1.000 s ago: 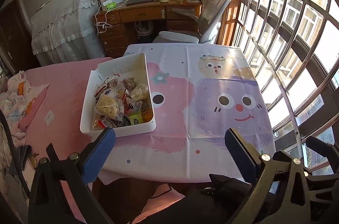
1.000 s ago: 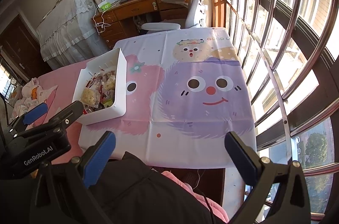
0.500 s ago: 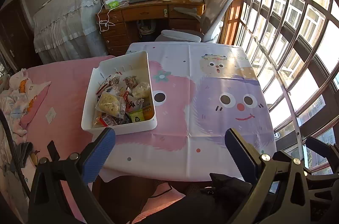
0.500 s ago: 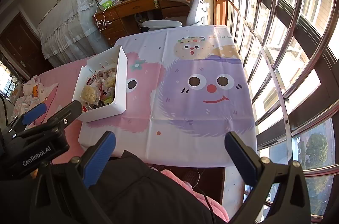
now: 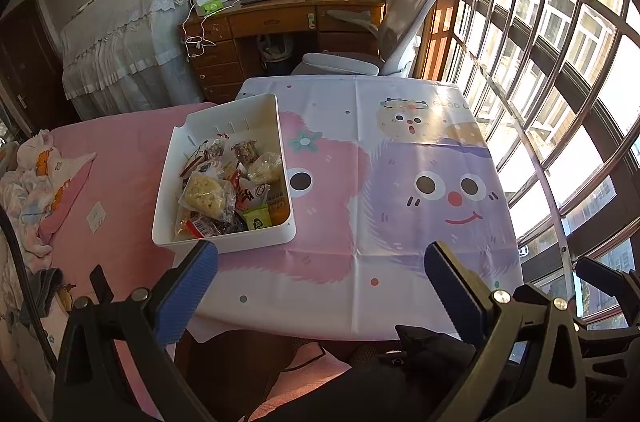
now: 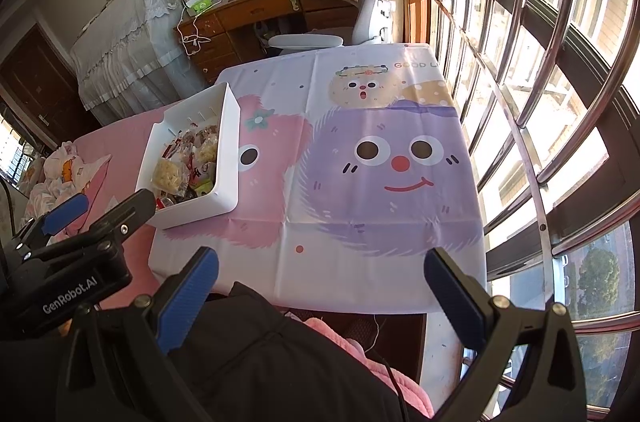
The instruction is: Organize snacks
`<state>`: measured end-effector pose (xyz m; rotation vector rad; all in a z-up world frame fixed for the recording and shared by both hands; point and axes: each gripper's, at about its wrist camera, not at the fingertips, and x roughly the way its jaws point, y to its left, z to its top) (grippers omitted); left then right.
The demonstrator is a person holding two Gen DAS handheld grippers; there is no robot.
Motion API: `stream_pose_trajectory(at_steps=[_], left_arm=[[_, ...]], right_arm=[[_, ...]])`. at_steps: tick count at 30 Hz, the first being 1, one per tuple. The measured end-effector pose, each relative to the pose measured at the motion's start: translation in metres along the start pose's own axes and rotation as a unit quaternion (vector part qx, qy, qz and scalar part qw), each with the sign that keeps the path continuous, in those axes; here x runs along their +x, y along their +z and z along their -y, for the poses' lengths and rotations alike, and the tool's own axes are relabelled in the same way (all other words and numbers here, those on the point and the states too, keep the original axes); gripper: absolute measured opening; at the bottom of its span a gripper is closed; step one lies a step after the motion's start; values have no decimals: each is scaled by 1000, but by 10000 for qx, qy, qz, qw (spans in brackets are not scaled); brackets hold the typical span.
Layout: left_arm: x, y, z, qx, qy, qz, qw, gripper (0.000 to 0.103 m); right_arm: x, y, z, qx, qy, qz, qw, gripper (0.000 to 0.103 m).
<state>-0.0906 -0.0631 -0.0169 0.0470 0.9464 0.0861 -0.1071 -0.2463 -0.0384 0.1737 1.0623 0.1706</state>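
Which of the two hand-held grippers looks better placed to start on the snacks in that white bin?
Probably the left hand-held gripper. The white bin of snacks sits just beyond its left finger, while it lies far left of the right hand-held gripper. Both are open and empty.

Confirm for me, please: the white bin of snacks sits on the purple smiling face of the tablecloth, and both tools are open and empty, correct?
Not quite. The white bin sits at the left edge of the tablecloth, beside the pink character, not on the purple face; the left wrist view shows this. The rest holds: the left tool and the right tool are both open and empty.
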Motion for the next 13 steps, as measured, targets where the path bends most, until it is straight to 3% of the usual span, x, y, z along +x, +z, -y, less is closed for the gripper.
stream_pose_trajectory(at_steps=[13], left_arm=[[2, -1, 0, -1, 0, -30, 10000, 103]], right_arm=[[5, 1, 0, -1, 8, -47, 10000, 103]])
